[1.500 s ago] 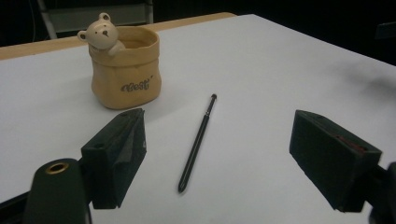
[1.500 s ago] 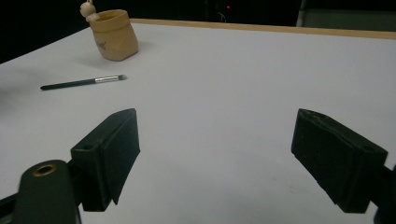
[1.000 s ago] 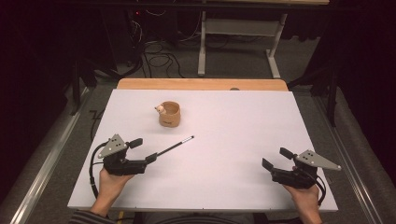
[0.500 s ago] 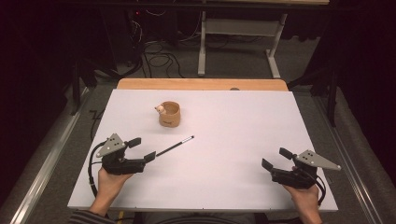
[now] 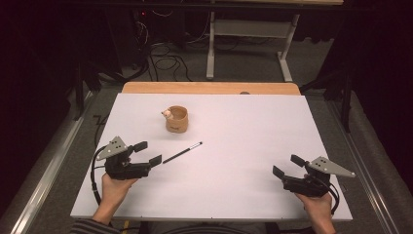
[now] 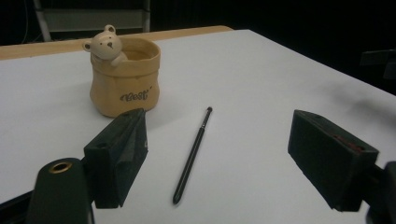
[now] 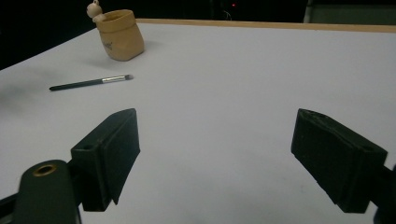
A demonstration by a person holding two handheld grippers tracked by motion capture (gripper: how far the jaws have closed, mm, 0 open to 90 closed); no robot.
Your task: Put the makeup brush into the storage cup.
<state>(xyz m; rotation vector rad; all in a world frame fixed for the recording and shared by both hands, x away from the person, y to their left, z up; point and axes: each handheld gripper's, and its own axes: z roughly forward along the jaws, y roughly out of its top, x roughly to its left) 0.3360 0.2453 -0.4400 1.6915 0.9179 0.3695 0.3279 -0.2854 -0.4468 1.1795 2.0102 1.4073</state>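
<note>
Left gripper view looks straight along a thin black makeup brush with a silver band and a small dark tip [image 6: 191,156], which lies flat on the white table [image 6: 261,70] between the two wide-open black jaws of the left gripper [image 6: 233,158], not touching either one. The brush lies a little way in front of a tan pot shaped like a small sack with a little bear on its rim [image 6: 125,77], apart from it. In the high view the brush [image 5: 182,152] is a long slim stick whose handle end is near the left gripper [image 5: 148,153] and whose bristle tip points up and to the right, away from the person and past the right side of the pot [image 5: 177,119]. The right gripper [image 5: 288,165] sits far off at the other side of the table [image 5: 253,122], jaws also wide open and holding nothing. The brush is thin and round, so I think it could roll or slide away if one jaw bumps it first. It lies so low that the jaws might close above it and miss, or scrape the table. A grab near one end might let it tip and droop.
</note>
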